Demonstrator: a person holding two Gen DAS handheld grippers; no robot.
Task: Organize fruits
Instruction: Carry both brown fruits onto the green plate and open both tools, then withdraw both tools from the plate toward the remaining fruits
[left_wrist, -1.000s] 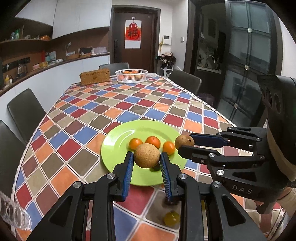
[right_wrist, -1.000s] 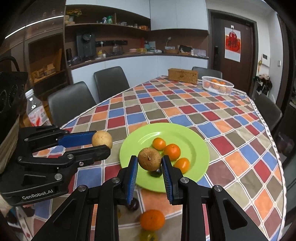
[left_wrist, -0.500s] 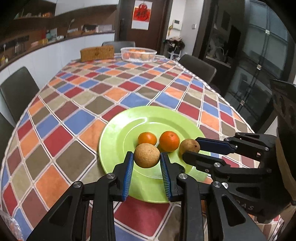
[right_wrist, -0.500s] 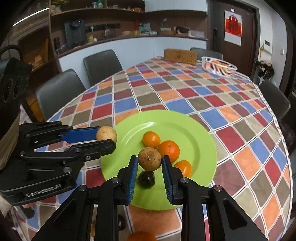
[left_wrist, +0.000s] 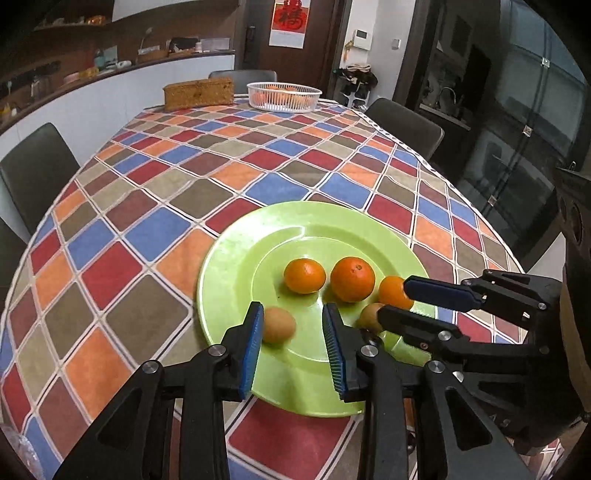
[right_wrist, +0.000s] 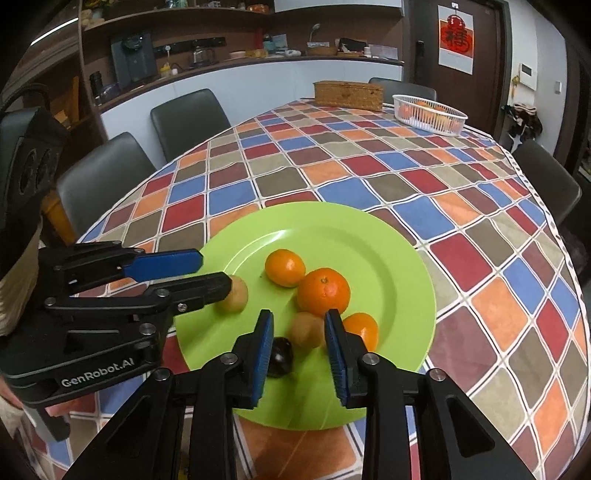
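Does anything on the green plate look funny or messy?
Nothing is spilled or broken. The only odd one is a small dark fruit among the oranges and brown fruits on the green plate, near its front edge. Both grippers, left and right, are open over the plate.

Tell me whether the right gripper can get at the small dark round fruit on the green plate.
Probably yes. The small dark round fruit lies on the green plate beside the open right gripper, partly behind its finger; the tan round fruit between the jaws crowds it.
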